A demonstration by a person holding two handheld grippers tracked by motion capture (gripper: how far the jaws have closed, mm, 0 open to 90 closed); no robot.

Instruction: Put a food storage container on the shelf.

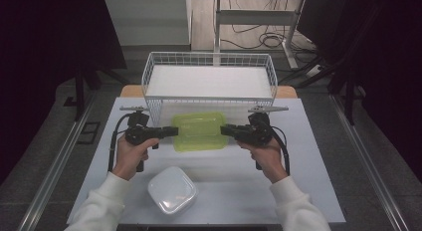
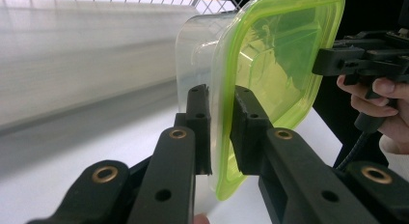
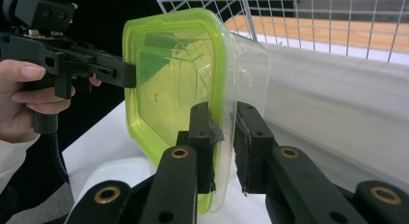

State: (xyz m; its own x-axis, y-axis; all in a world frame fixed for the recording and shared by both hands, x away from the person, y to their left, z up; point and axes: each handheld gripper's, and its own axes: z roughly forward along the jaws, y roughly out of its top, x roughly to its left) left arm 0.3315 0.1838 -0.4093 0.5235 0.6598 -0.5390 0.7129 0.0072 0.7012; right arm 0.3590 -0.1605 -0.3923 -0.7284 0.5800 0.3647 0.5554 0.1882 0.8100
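Grippers clamp one container from two sides. In the high view the left gripper (image 1: 171, 131) sits at centre left of the frame and the right gripper (image 1: 225, 130) at centre right, their jaws pointing toward each other, with the clear container with a green lid (image 1: 200, 131) between them in the middle of the frame. It sits just below the front of the white wire basket (image 1: 209, 76), which fills the upper middle of the frame. From this view I cannot tell whether the container rests on the white table (image 1: 298, 141) or hangs above it.

In the left gripper view its jaws rise from the bottom centre, nearly closed, with the green rim of the lid pinched between the two pads (image 2: 200, 113); the container (image 2: 270, 64) stands on edge in the upper right of the frame, clear body to the left and lid to the right. The other gripper grips the far rim at the right edge.

In the right gripper view its jaws at lower centre are likewise almost shut on the rim, one pad (image 3: 202, 132) on the lid side and one on the clear body side. The container (image 3: 178, 79) fills the upper centre, and the left gripper (image 3: 123, 74) bites the far rim at upper left.

A white lidded box (image 1: 172, 189) lies on the table at lower centre left of the high view, well apart from the grippers.
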